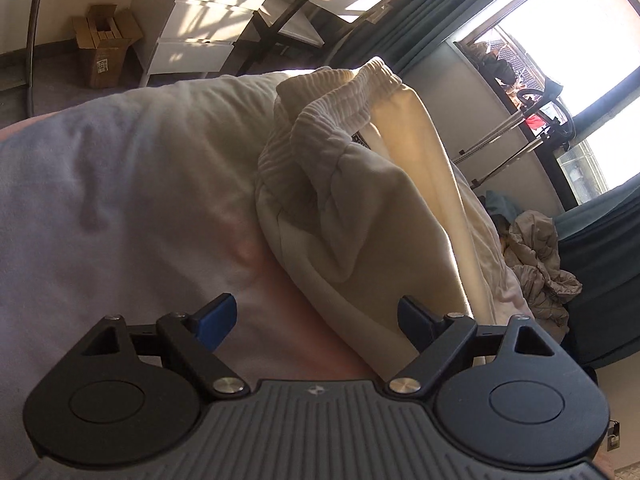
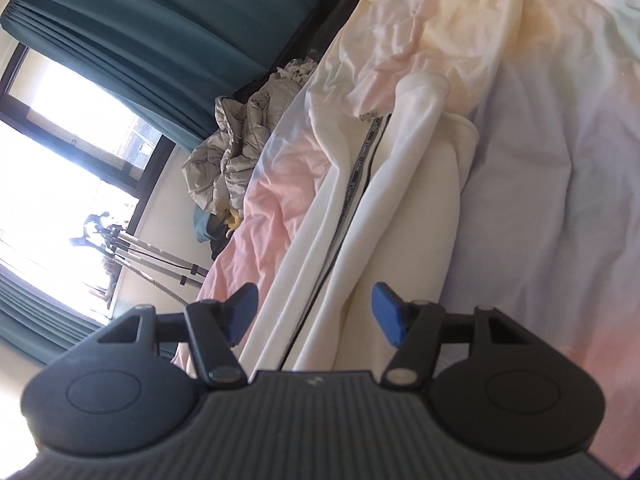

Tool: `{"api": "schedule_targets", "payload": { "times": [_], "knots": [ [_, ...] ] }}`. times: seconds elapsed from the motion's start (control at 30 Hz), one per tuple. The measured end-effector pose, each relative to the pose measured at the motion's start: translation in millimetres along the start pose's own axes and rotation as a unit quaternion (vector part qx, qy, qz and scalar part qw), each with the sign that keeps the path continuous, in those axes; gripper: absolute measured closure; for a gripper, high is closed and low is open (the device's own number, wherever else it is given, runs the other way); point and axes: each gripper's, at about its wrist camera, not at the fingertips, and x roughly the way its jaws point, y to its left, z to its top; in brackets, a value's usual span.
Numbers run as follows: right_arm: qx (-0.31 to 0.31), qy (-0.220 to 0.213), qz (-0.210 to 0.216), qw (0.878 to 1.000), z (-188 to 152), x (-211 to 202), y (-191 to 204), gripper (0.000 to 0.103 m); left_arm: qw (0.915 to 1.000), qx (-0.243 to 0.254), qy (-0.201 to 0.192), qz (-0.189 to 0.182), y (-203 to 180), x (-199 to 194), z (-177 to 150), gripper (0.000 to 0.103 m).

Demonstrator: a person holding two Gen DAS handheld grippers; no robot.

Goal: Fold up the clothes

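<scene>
Cream sweatpants (image 1: 360, 208) lie on the pastel bedsheet (image 1: 100, 184), their ribbed elastic waistband (image 1: 320, 108) bunched at the far end. My left gripper (image 1: 316, 324) hovers just short of the near fold of the pants, jaws wide apart and empty; blue pads (image 1: 218, 320) show on both fingers. In the right wrist view the pant legs (image 2: 384, 208) stretch away along the bed, with a dark printed side stripe (image 2: 358, 172). My right gripper (image 2: 314, 314) stands open over the near end of the legs, with no cloth pinched between its fingers.
A crumpled grey quilt (image 2: 236, 140) lies heaped beside the bed by teal curtains (image 2: 160, 28) and a bright window (image 1: 600, 80). A white drawer unit (image 1: 200, 36) and a cardboard box (image 1: 104, 48) stand on the floor beyond the bed. A clothes rack (image 2: 152, 256) stands near the window.
</scene>
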Motion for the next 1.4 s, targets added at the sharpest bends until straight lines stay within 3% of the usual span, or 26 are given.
{"api": "schedule_targets", "payload": {
  "times": [0.07,0.2,0.27,0.37,0.53,0.7,0.8,0.83,0.9,0.93,0.97,1.23,1.33,1.4],
  "knots": [
    [-0.005,-0.001,-0.007,1.0,-3.4,14.1,-2.4,0.055,0.999,-0.034,0.025,-0.013,11.7,18.8,2.7,0.014],
    [-0.019,-0.024,-0.006,1.0,-5.5,38.0,-9.4,0.069,0.9974,-0.063,0.024,-0.024,20.4,43.1,8.0,0.013],
    [-0.012,-0.035,-0.011,0.999,-2.7,39.0,-13.1,0.099,0.9974,-0.062,0.02,-0.033,19.9,49.6,11.7,0.011],
    [0.001,-0.047,-0.019,0.999,3.5,30.7,-14.7,0.099,0.9982,-0.046,0.009,-0.038,15.6,55.7,14.4,0.011],
    [-0.039,-0.072,-0.022,0.996,14.0,-7.0,3.2,0.1,0.9986,-0.03,0.004,-0.044,15.2,57.6,15.7,0.011],
    [0.012,-0.022,-0.066,0.998,10.6,3.0,-43.4,0.099,0.9979,-0.038,0.006,-0.053,22.4,55.0,16.0,0.015],
    [0.035,-0.011,-0.048,0.998,10.3,4.7,-60.9,0.092,0.9977,-0.041,0.009,-0.054,24.9,54.9,16.3,0.015],
    [0.03,-0.016,-0.046,0.998,10.6,2.6,-62.4,0.089,0.9979,-0.037,0.008,-0.051,24.1,55.0,16.0,0.015],
    [0.013,-0.034,-0.048,0.998,10.8,-3.0,-63.4,0.064,0.9985,-0.029,0.006,-0.047,22.6,55.1,15.2,0.015],
    [0.007,-0.041,-0.045,0.998,11.0,-4.6,-64.4,0.041,0.9987,-0.025,0.005,-0.044,21.9,55.1,14.8,0.015],
    [0.003,-0.043,-0.037,0.998,11.4,-4.0,-66.8,0.038,0.999,-0.017,0.002,-0.042,18.8,55.9,14.2,0.015],
    [0.046,-0.034,0.007,0.998,16.8,35.0,-92.3,0.038,0.999,0.014,-0.024,-0.034,7.3,68.4,15.6,0.019],
    [0.032,-0.05,0.011,0.998,16.9,47.6,-89.7,0.041,0.9988,0.015,-0.036,-0.031,1.3,72.4,17.0,0.038],
    [0.022,-0.06,0.012,0.998,18.9,52.4,-89.3,0.056,0.9982,0.006,-0.045,-0.039,1.3,73.4,18.2,0.055]
  ]
}}
